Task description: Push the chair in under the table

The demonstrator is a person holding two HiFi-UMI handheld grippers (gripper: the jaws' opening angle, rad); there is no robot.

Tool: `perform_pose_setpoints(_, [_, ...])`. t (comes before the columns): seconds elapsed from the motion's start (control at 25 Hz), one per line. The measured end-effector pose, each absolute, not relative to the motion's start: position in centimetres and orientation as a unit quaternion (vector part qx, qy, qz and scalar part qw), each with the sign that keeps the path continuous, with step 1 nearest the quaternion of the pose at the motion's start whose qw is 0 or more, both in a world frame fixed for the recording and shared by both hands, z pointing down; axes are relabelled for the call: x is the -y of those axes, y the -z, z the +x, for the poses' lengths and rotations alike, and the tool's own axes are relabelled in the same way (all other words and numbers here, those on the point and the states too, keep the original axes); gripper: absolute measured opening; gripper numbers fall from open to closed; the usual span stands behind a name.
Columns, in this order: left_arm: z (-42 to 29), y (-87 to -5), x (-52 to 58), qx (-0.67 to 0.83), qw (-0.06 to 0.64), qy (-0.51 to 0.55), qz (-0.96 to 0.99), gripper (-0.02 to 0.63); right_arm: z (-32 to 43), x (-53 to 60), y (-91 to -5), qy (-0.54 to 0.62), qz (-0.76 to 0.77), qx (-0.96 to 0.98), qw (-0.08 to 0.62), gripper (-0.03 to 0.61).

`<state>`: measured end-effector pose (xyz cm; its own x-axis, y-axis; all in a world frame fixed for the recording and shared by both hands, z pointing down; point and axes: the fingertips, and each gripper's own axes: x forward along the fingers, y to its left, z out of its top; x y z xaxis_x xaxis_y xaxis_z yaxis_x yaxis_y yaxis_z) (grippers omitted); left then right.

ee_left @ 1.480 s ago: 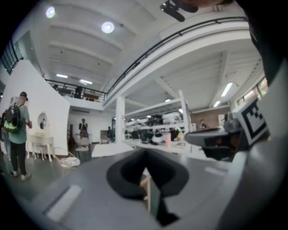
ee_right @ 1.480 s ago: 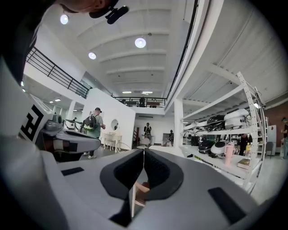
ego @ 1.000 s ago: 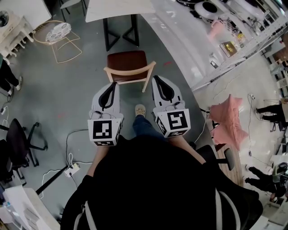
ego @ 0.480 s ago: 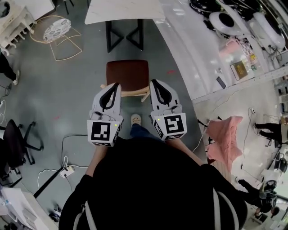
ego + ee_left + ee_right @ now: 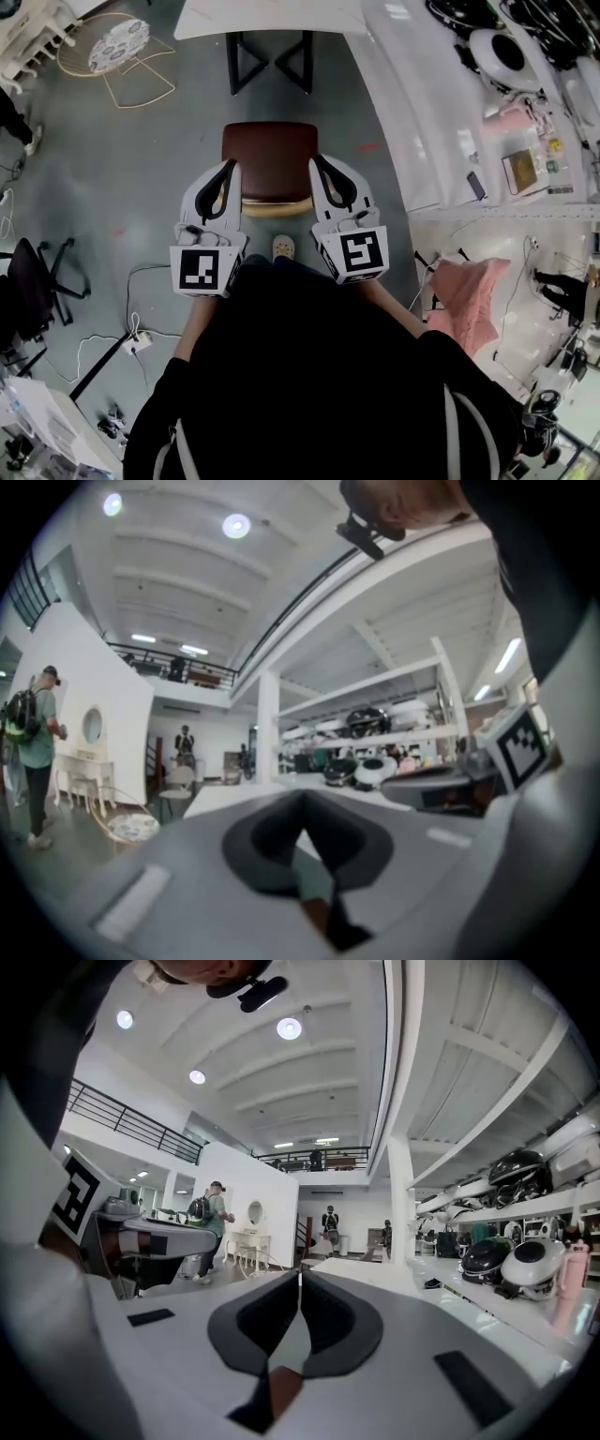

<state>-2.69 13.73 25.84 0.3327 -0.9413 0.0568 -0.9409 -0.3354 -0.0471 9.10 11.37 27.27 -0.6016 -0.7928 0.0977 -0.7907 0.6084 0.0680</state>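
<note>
left gripper [image 5: 229, 167]: jaws pressed together, empty | right gripper [image 5: 317, 162]: likewise closed on nothing | chair [image 5: 270, 157]: brown seat between both tips, just short of the white table [image 5: 272, 17] (backrest contact unclear) | marker cubes [image 5: 201, 268]: black-and-white square codes

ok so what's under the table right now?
Only its black legs show below the white table. The chair stands short of it on the grey floor, seat not under the top. Whatever lies directly beneath the top is covered by it.
</note>
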Motion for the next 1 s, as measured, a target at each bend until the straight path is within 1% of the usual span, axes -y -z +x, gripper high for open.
perform_pose_setpoints(0.32, [-4.4, -27.7, -11.0, -0.588, -0.030, 0.041, -0.808, 0.009, 9.2, -8.8, -29.2, -0.015, 0.438, 0.895, 0.084, 0.022])
perform_pose_setpoints(0.64, [-5.8, -28.9, -9.6, -0.574, -0.041, 0.063, -0.816, 0.009, 8.9, -7.5, -30.7, -0.037, 0.450, 0.886, 0.106, 0.023])
perform_pose_setpoints(0.8, [-5.8, -30.8, -9.7, -0.560, -0.045, 0.092, -0.822, 0.011, 8.9, -7.6, -32.6, -0.055, 0.451, 0.882, 0.123, 0.023])
perform_pose_setpoints(1.0, [-5.9, -34.4, -10.0, -0.541, -0.076, 0.130, -0.827, 0.012, 8.3, -8.4, -35.8, -0.074, 0.428, 0.886, 0.162, 0.023])
